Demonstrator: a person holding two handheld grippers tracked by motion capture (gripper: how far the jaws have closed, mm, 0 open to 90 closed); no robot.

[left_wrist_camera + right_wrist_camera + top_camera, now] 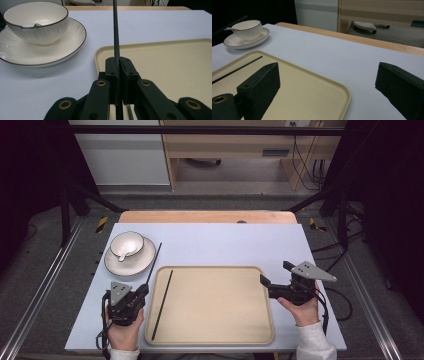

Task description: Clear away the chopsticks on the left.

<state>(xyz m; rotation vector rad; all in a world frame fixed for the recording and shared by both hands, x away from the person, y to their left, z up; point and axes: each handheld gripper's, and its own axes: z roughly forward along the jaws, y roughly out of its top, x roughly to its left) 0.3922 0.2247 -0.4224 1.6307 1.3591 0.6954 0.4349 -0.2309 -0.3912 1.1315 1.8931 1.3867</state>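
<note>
My left gripper (143, 291) (119, 65) is shut on a thin black chopstick (154, 264) (115, 30), which points away over the table toward the plate. A second black chopstick (162, 305) (239, 67) lies inside the beige tray (260, 330) (162, 50) (337, 87) along its left side. At the tray's right edge my right gripper (276, 273) (328, 75) stands open with nothing between its jaws.
A white bowl (126, 243) (37, 22) (248, 28) with a spoon (123, 255) in it sits on a white plate (137, 265) (50, 53) (249, 43) at the back left. The tray rests on a pale blue table top (225, 245).
</note>
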